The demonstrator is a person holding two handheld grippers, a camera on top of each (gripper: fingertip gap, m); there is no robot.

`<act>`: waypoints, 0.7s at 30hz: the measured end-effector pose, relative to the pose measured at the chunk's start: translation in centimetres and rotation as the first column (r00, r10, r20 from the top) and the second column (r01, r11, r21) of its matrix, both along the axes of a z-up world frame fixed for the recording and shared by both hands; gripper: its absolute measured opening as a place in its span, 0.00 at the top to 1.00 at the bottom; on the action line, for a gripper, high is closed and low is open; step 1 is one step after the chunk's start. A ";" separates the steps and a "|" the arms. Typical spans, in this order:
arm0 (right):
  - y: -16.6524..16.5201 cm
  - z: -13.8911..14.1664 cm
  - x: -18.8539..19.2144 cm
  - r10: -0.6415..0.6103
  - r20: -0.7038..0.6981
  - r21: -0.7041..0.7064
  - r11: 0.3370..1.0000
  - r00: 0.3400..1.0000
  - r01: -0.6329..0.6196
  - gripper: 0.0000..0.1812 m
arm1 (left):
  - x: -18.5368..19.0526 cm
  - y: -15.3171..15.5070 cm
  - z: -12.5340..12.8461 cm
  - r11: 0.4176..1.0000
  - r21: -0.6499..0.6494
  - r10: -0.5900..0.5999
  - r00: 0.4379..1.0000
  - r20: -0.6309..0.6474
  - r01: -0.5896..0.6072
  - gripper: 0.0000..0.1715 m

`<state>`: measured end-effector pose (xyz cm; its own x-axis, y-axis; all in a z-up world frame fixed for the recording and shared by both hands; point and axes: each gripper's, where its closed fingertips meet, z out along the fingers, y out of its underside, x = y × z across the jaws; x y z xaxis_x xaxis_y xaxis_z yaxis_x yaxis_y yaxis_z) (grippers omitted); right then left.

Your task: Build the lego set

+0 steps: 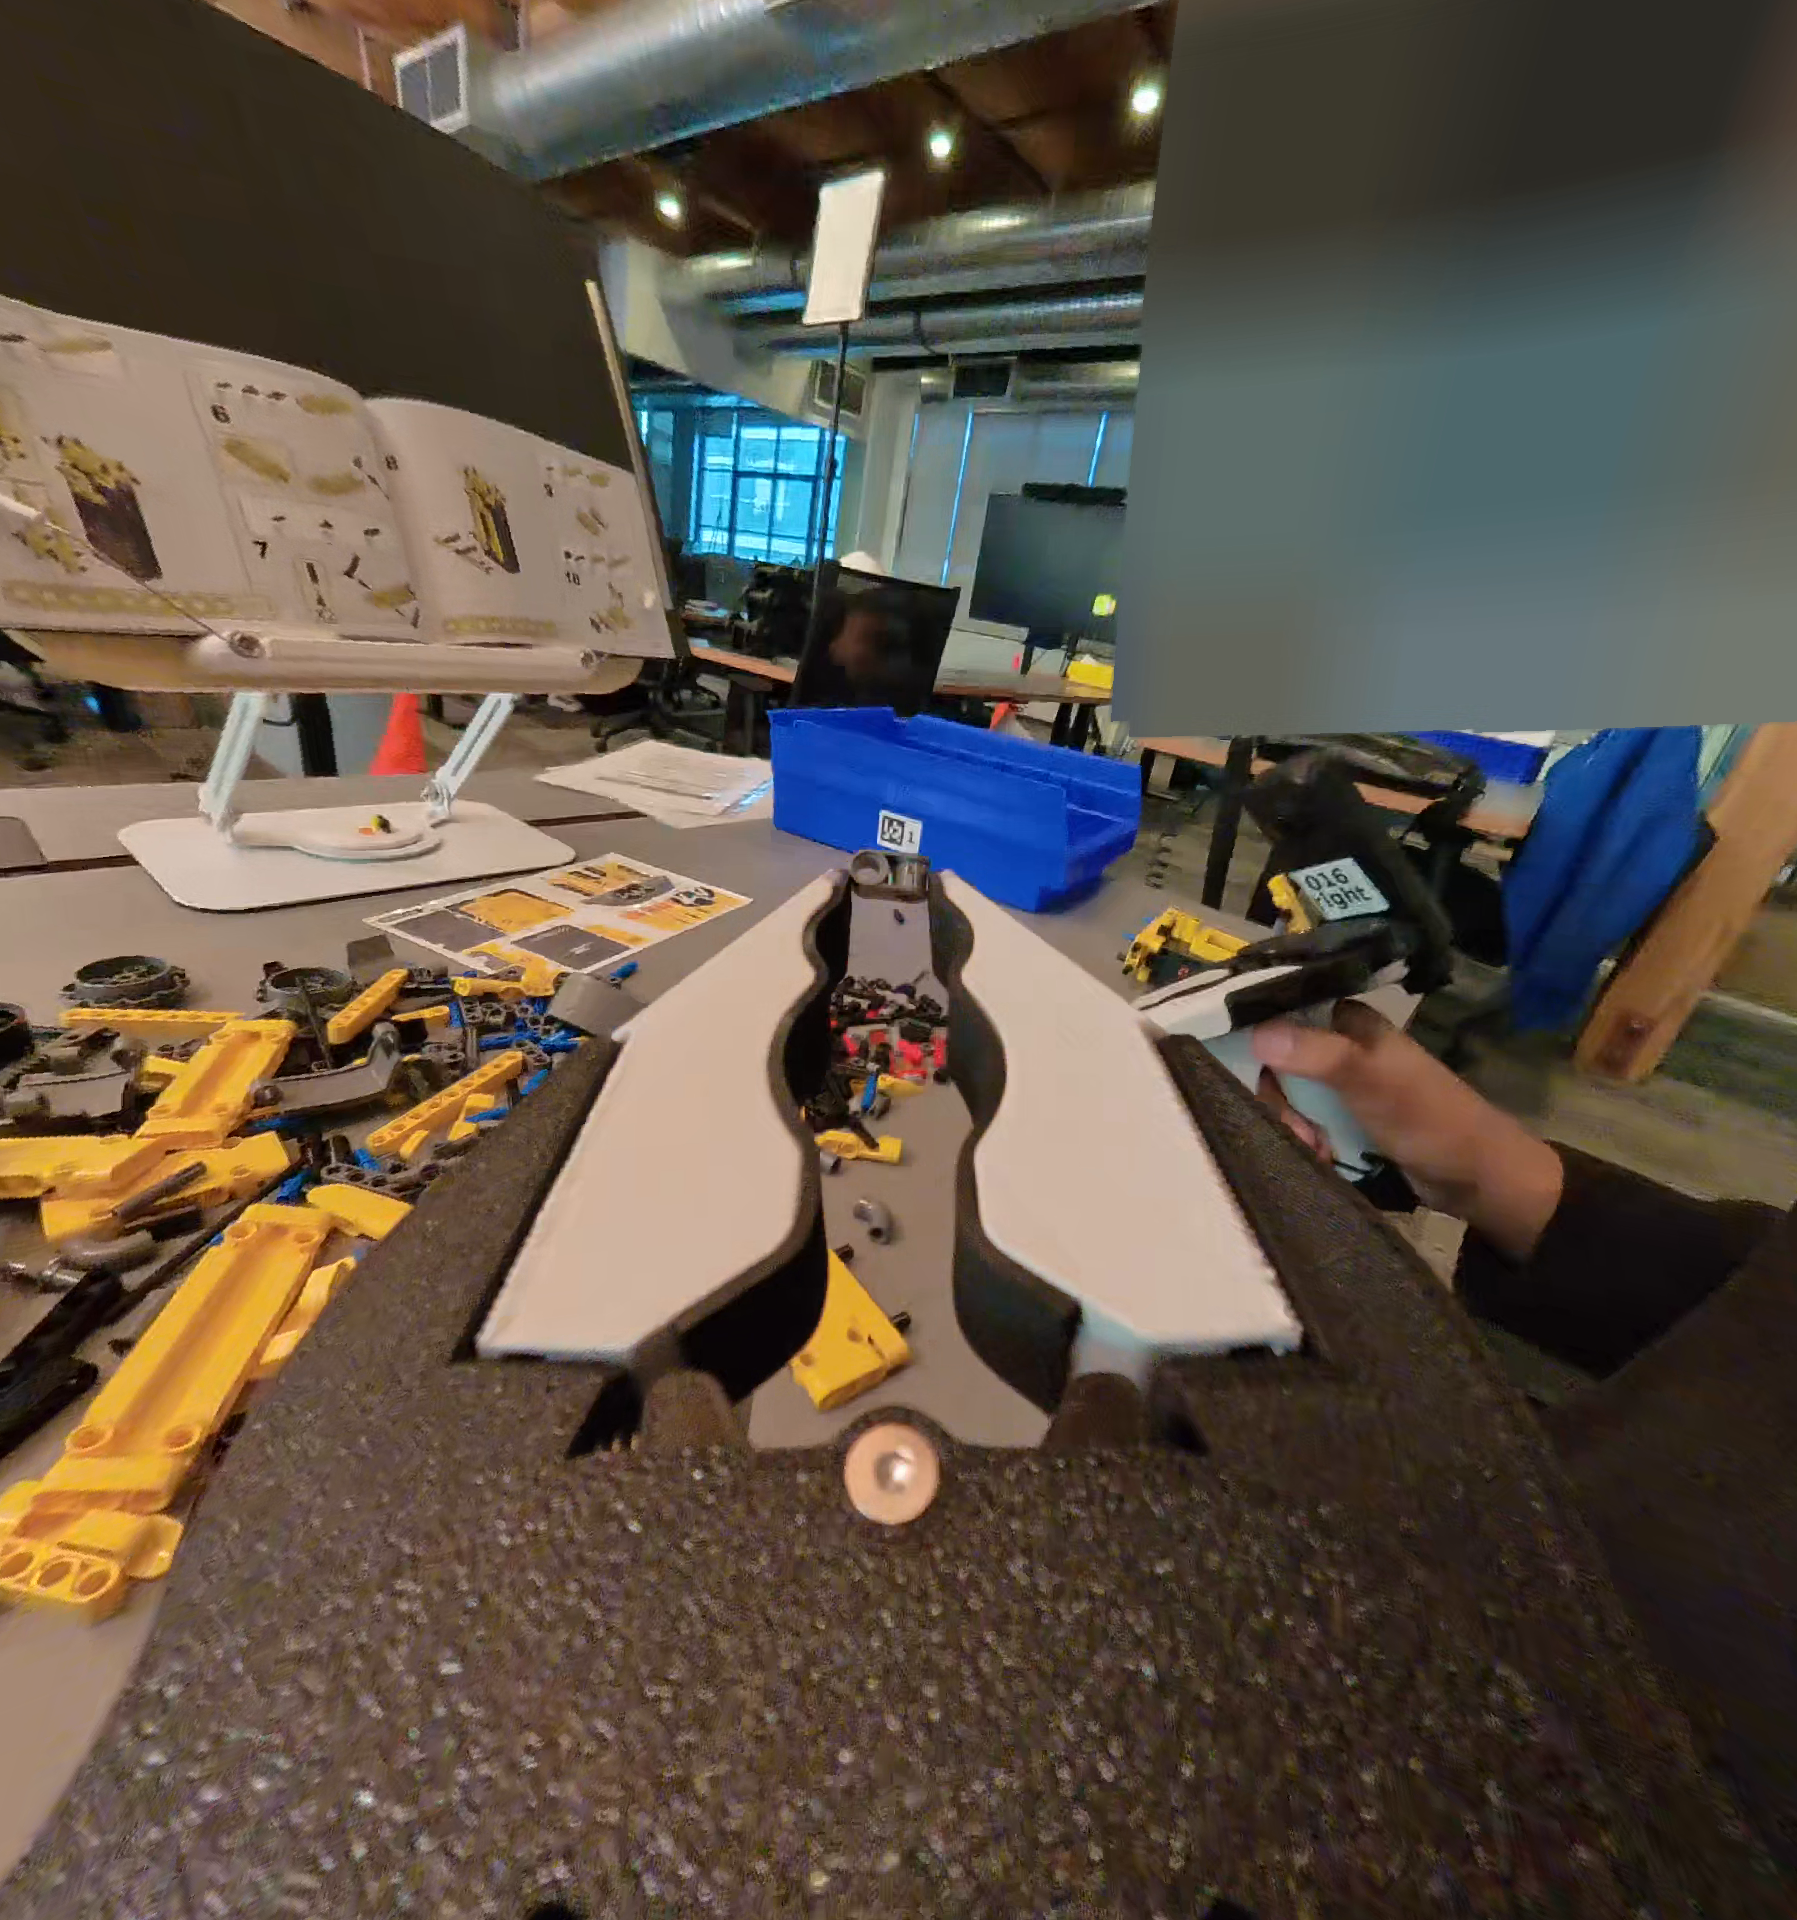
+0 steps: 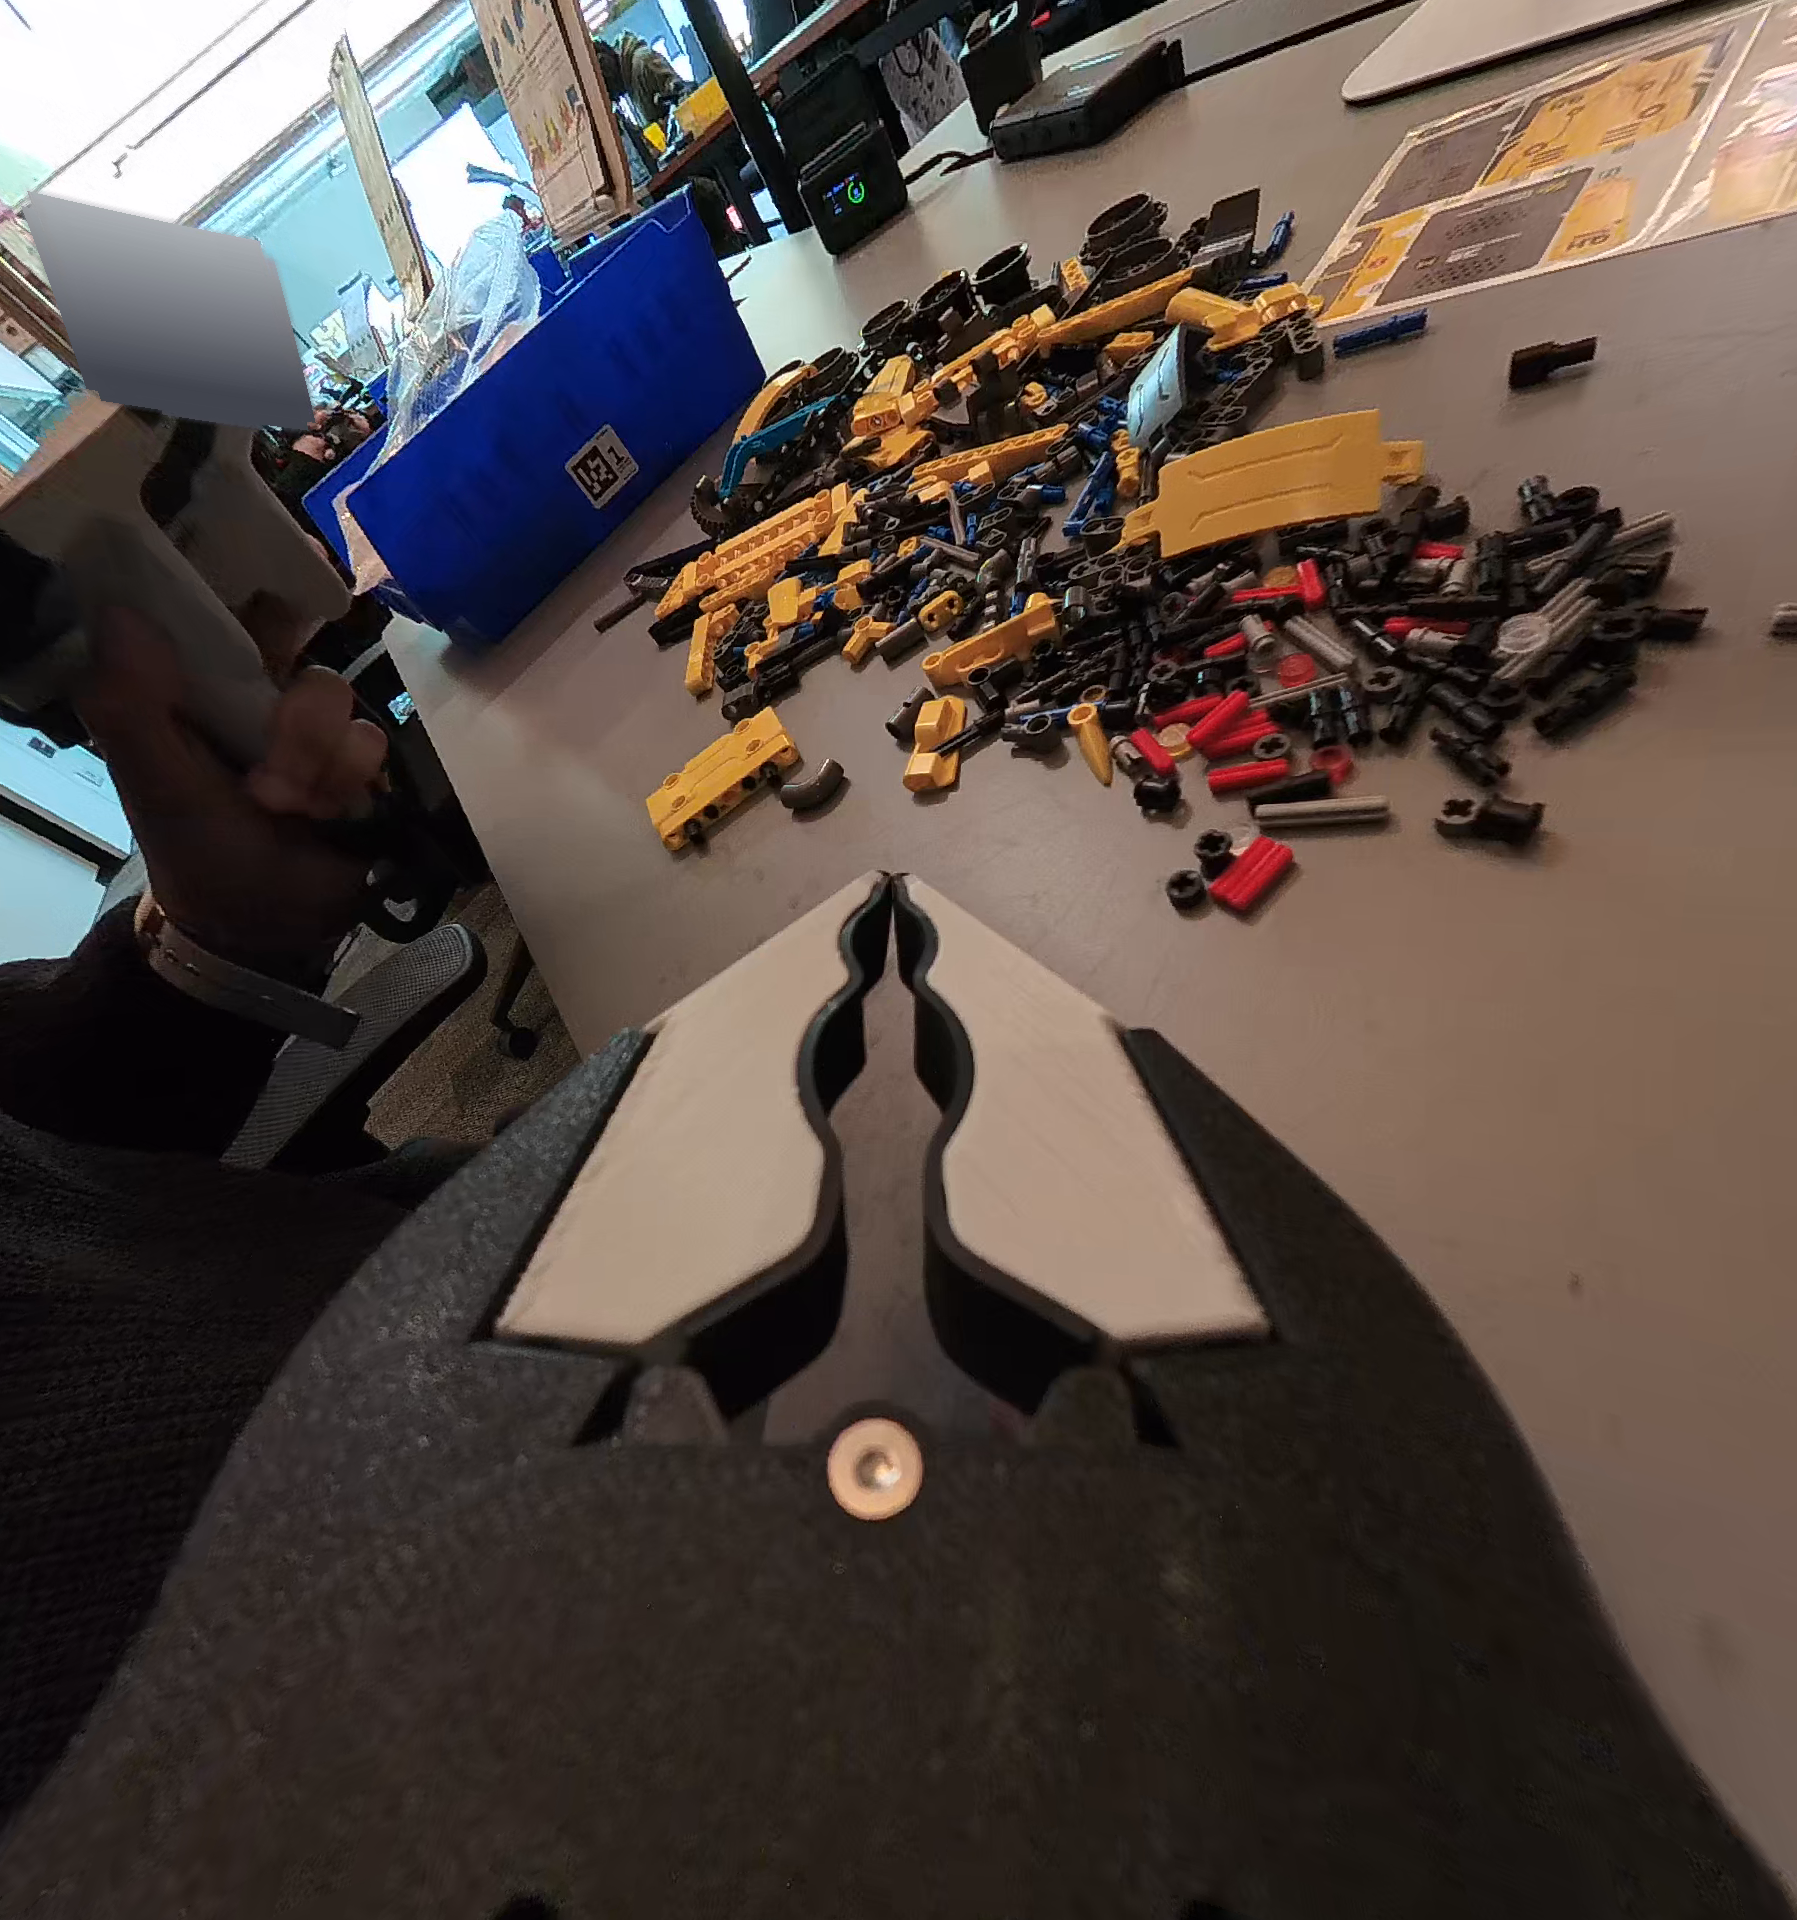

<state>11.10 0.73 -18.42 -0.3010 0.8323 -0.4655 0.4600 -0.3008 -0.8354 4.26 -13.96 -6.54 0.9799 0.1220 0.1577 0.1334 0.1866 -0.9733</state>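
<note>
Fingertips of my left gripper [image 1: 890, 875] pinch a small grey connector [image 1: 886, 871] above the table [image 2: 1289, 1091]; my right gripper [image 2: 891, 883] hovers pressed together, empty, near the table's edge.

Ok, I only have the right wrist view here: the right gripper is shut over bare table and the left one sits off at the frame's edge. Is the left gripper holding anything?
Observer: Yes. The left gripper pinches a small dark grey connector between its fingertips.
Reviewer: Is there a manual anywhere? I only see a printed sheet flat on the table.
Observer: An open instruction booklet is propped on a white stand beyond the parts pile.
Reviewer: Anything on that stand's base?
Observer: One small yellow and black piece lies on it.
</note>
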 end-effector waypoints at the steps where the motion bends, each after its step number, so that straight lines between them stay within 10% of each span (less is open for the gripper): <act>1: 0.0 0.0 0.0 0.000 -0.001 0.000 1.000 1.000 0.000 1.00 | 0.0 0.0 -0.1 1.000 -0.011 -0.005 1.000 -0.002 0.005 0.92; 7: -0.4 0.2 0.1 0.026 -0.031 0.013 1.000 0.999 -0.025 0.97 | 0.4 0.2 -0.3 0.995 -0.048 0.077 0.991 -0.105 -0.082 0.92; 11: -1.4 1.6 0.3 -0.019 -0.145 0.132 0.990 0.989 0.039 0.72 | 2.0 1.5 -1.5 0.986 -0.137 0.067 0.977 -0.200 -0.095 0.92; 21: -9.8 7.1 0.4 0.154 -0.280 -0.218 0.951 0.948 -0.218 0.83 | 6.8 4.5 -6.0 0.949 -0.312 -0.057 0.953 -0.297 -0.041 0.92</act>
